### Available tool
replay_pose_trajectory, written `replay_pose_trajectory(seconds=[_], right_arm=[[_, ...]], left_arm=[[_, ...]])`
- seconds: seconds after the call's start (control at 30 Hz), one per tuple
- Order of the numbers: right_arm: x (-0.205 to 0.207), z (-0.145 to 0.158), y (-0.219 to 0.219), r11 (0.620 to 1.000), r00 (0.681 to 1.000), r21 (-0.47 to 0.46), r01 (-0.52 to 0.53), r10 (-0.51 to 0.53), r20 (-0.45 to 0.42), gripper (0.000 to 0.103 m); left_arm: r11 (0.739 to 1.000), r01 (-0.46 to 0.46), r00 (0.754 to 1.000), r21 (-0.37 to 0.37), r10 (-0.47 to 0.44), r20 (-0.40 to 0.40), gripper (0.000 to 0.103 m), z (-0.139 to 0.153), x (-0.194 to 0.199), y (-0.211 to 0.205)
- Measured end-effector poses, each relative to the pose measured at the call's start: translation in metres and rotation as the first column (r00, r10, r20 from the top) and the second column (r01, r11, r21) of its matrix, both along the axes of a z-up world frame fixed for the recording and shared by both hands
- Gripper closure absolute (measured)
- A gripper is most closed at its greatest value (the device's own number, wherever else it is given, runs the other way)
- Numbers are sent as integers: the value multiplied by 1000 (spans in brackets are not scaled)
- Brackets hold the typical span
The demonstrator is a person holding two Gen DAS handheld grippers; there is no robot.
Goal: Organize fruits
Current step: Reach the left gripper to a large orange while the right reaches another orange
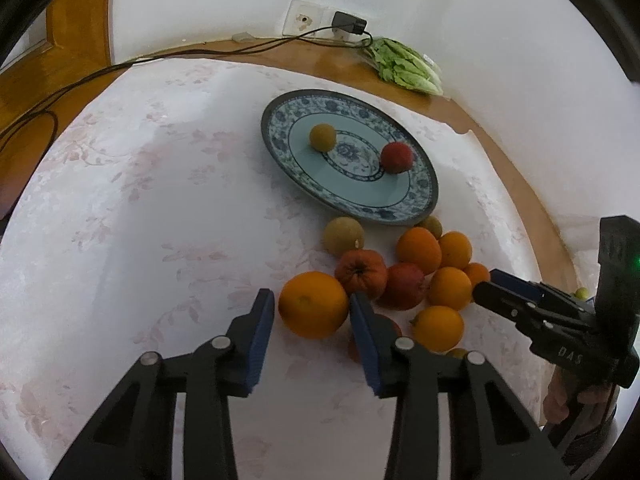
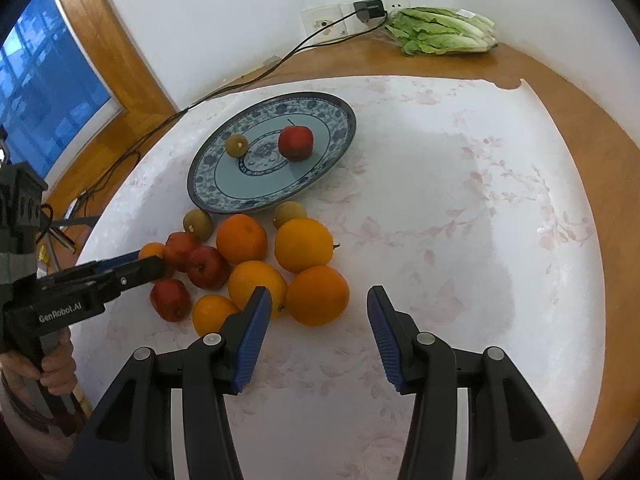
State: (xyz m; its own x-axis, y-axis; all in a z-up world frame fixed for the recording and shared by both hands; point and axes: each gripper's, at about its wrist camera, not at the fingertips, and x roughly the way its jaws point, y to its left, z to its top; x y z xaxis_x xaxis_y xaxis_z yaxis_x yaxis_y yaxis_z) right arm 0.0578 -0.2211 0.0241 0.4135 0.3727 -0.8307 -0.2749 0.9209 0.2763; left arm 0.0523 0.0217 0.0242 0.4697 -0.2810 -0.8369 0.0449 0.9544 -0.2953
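Note:
A blue-patterned plate [image 1: 276, 140] [image 2: 200, 188] holds a red apple [image 1: 397, 157] [image 2: 295, 142] and a small brownish-green fruit [image 1: 322, 136] [image 2: 236, 145]. In front of it lies a heap of oranges, red apples and small brownish fruits on the white cloth. My left gripper [image 1: 313, 300] [image 2: 150, 262] has its blue pads against the two sides of an orange [image 1: 313, 314] at the heap's left edge. My right gripper [image 2: 318, 292] [image 1: 486, 286] stands open over another orange [image 2: 317, 298], and its pads do not touch it.
A bagged lettuce [image 1: 404, 66] [image 2: 444, 30] lies at the back by the wall. A charger [image 2: 370, 10] and its black cable [image 2: 168, 120] run along the wooden table edge [image 2: 580, 120]. A hand [image 2: 56, 360] holds the left gripper's handle.

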Motion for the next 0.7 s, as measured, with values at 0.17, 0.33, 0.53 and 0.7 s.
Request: replay_pose_trajectory(seconds=[0.17,0.33,0.53,0.7], right_arm=[[1,0,-1,999,1000,29,13,-13,-11,52],[-1,5,-5,999,1000,44,20,-20,5,52],[0,6,-4,999,1000,45,16,-16,8,56],[1,0,-3,999,1000,51,12,-12,-9,60]], left_arm=[[1000,5,1000,1,-5,8,62,-2,1,-4],[1000,11,1000,-3,-11,20,65,-2,1,-6],[1000,7,1000,-24,-7,23,65,-3,3,-3],[999,3,1000,-32,-2,17,65,-5,3,-3]])
